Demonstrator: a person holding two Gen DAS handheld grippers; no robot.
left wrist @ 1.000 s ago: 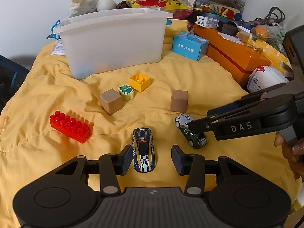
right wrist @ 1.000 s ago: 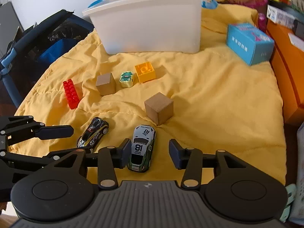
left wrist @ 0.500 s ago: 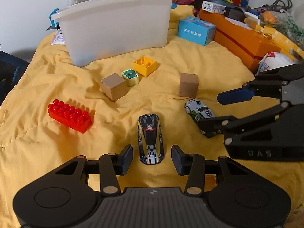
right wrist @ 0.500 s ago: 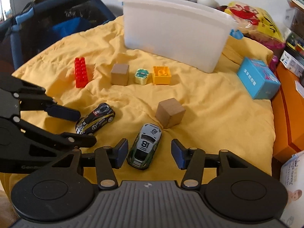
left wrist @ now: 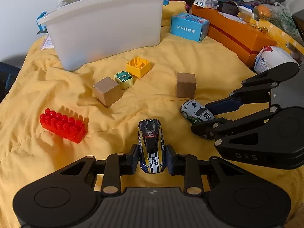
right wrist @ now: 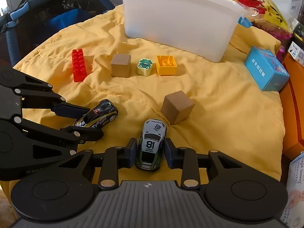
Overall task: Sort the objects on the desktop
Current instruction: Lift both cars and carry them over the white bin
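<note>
My left gripper (left wrist: pixel 151 159) has just closed onto the blue car (left wrist: pixel 150 144) and my right gripper (right wrist: pixel 150 153) onto the white car (right wrist: pixel 151 143), each car lying lengthwise along my fingers, nose toward the bin (right wrist: pixel 178 19).

Two toy cars (left wrist: pixel 151 146) (right wrist: pixel 151 144) side by side, blocks (left wrist: pixel 109 91) behind them, bin (left wrist: pixel 106 28) farthest back
</note>
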